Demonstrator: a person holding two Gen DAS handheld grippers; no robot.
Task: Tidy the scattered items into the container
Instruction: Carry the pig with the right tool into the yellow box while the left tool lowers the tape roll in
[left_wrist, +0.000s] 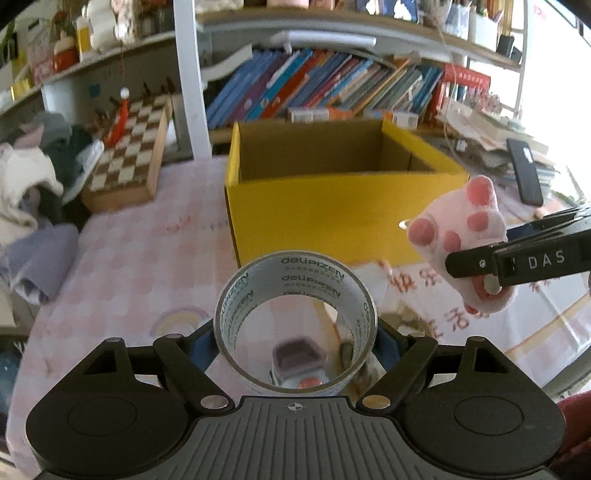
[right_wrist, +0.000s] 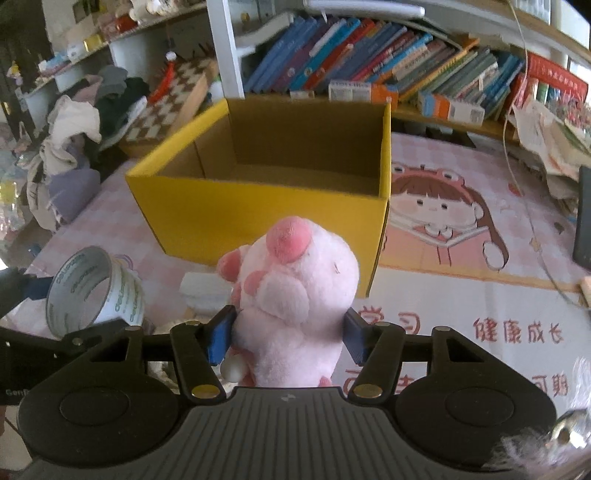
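A roll of clear tape (left_wrist: 295, 317) with printed lettering is clamped by its sides between the blue pads of my left gripper (left_wrist: 295, 347), which is shut on it above the pink tablecloth. My right gripper (right_wrist: 288, 334) is shut on a pink plush paw toy (right_wrist: 295, 291), pads pressing into both flanks. Both are held just in front of an open yellow cardboard box (left_wrist: 325, 218), whose brown inside (right_wrist: 306, 177) looks empty. In the left wrist view the plush (left_wrist: 461, 229) and right gripper (left_wrist: 487, 251) appear at the right. The tape (right_wrist: 92, 291) shows at the left of the right wrist view.
A chessboard (left_wrist: 129, 147) and a heap of clothes (left_wrist: 33, 184) lie left of the box. Bookshelves (right_wrist: 369, 55) stand behind it. A black phone (left_wrist: 524, 170) and paper stacks are at the right. Small items (left_wrist: 295, 360) and a white object (right_wrist: 203, 291) lie on the cloth below the grippers.
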